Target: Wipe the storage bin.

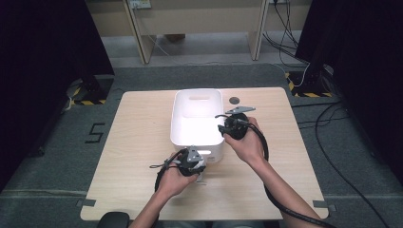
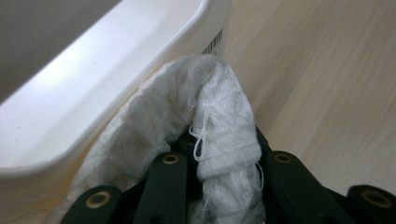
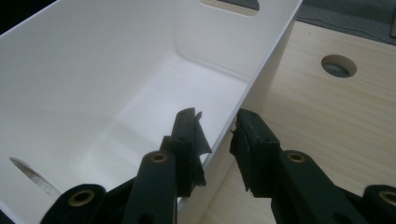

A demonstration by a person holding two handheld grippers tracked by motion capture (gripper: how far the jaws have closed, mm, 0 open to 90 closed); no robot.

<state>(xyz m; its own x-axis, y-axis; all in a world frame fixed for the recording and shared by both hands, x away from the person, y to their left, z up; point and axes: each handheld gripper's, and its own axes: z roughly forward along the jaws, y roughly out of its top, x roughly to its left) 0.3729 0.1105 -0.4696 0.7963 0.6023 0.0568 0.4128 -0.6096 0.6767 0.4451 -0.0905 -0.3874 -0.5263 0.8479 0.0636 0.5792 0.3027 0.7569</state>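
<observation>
While the left hand (image 1: 177, 179) rests low on the bench (image 1: 138, 156) with its forearm coming in from the bottom edge of the high view, its hand-held gripper (image 1: 194, 164) points toward the near wall of the white bin (image 1: 177, 118). Its jaws are clamped on a bunched white cloth (image 2: 210, 121); in the left gripper view the cloth bulges up between the two black jaws and loose threads hang from it. That cloth sits just outside the bin, pressed close against the near wall below the rounded rim, above the bench surface.

On the other side, the right hand (image 1: 247, 142) reaches farther forward, its forearm running diagonally up from the lower right, wrist angled inward toward the bin. Its hand-held gripper (image 1: 233, 124) sits at the bin's right wall. In the right gripper view the jaws straddle that wall's top edge, one jaw inside the bin and one outside over the bench, set narrow around the thin wall; whether the pads actually press on it I cannot tell.

Beyond the bin, a round hole (image 3: 339, 66) shows in the bench.
</observation>
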